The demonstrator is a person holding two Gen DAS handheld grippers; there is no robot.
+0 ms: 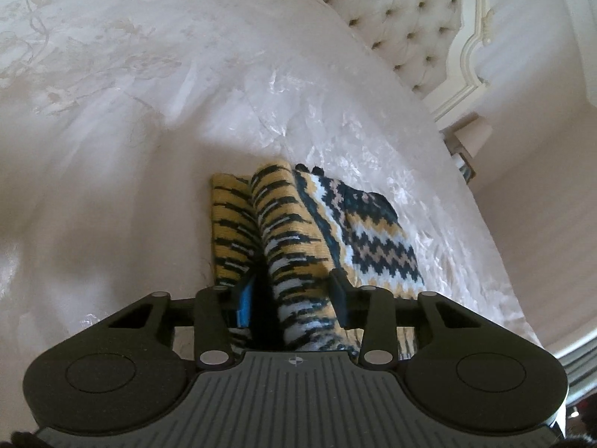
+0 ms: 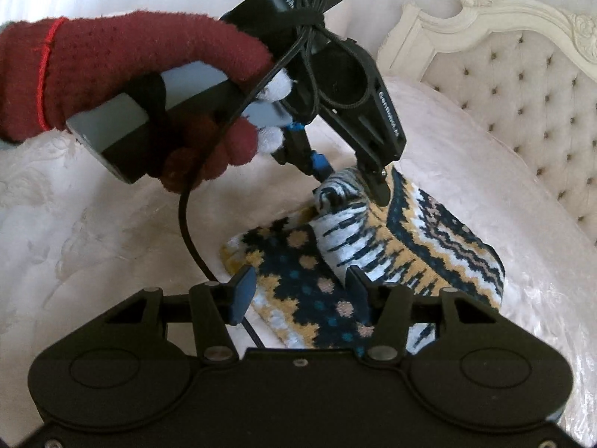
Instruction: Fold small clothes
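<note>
On the bed (image 1: 112, 149), your left gripper (image 1: 294, 298) pinches a raised fold of the patterned knit garment (image 2: 429, 246), mid-fold; your right gripper (image 2: 298, 291) hovers open, holding nothing. Next, likely lay that fold flat.

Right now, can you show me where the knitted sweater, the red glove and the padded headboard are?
knitted sweater (image 2: 298, 280): right wrist view, dotted panel lying flat.
red glove (image 2: 112, 59): right wrist view, back of the hand.
padded headboard (image 1: 406, 18): left wrist view, buttoned cushioning.
</note>
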